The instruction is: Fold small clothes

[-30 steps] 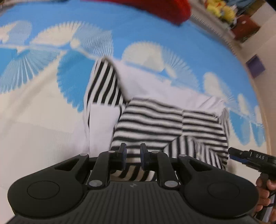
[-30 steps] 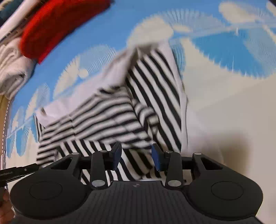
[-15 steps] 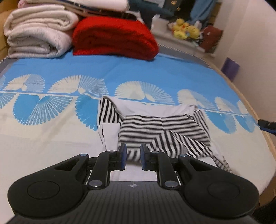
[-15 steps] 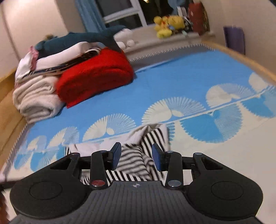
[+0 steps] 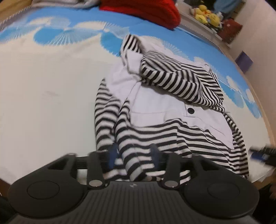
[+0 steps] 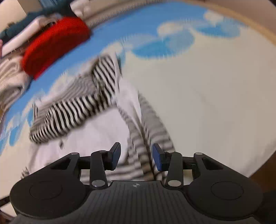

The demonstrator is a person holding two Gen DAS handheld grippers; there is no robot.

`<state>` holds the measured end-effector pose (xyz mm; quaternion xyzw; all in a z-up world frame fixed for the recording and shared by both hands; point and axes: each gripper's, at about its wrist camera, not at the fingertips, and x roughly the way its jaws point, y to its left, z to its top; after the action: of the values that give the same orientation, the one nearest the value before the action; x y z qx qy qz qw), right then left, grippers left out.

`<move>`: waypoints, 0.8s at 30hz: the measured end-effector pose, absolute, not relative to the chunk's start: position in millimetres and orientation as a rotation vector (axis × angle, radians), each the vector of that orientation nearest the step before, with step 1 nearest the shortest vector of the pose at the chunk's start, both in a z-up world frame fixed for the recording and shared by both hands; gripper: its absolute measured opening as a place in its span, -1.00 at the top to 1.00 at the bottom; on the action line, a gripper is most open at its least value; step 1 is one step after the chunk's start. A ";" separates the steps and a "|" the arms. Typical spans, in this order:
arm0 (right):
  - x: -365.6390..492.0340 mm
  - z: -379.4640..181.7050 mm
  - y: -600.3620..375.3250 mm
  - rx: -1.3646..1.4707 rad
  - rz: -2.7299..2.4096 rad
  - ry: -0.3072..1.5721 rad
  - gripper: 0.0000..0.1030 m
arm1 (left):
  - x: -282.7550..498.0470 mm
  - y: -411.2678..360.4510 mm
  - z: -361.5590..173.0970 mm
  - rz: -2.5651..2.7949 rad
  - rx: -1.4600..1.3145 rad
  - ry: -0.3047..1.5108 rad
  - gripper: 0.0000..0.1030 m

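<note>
A small black-and-white striped garment with a white front panel (image 5: 160, 110) lies crumpled on the bed; it also shows in the right wrist view (image 6: 96, 131). A striped part is folded over its far side. My left gripper (image 5: 134, 155) is open, its blue-padded fingers either side of the near striped hem. My right gripper (image 6: 136, 156) is open over a striped sleeve or edge at the garment's near side. The right gripper's tip (image 5: 262, 154) shows at the right edge of the left wrist view.
The bed cover (image 5: 51, 86) is cream with blue fan shapes. A red folded blanket (image 6: 55, 43) and a stack of pale towels (image 6: 10, 77) lie at the far end. Yellow soft toys (image 5: 207, 16) sit on a ledge. The bed's wooden edge (image 6: 258, 29) runs along the right.
Both grippers have dropped back down close to the garment. The left gripper has opened wider. The garment now lies spread out more, with its white front panel exposed.
</note>
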<state>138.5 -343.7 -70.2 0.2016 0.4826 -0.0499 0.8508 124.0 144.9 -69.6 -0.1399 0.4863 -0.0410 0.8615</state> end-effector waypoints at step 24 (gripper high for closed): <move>103.6 -108.9 -358.1 0.451 -0.048 1.081 0.88 | 102.7 159.1 -99.1 0.014 -0.452 1.138 0.89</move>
<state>103.6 -358.1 -108.9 0.2128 0.5099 -0.0226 0.8332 102.7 159.1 -99.1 -0.2119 0.5342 0.0068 0.8183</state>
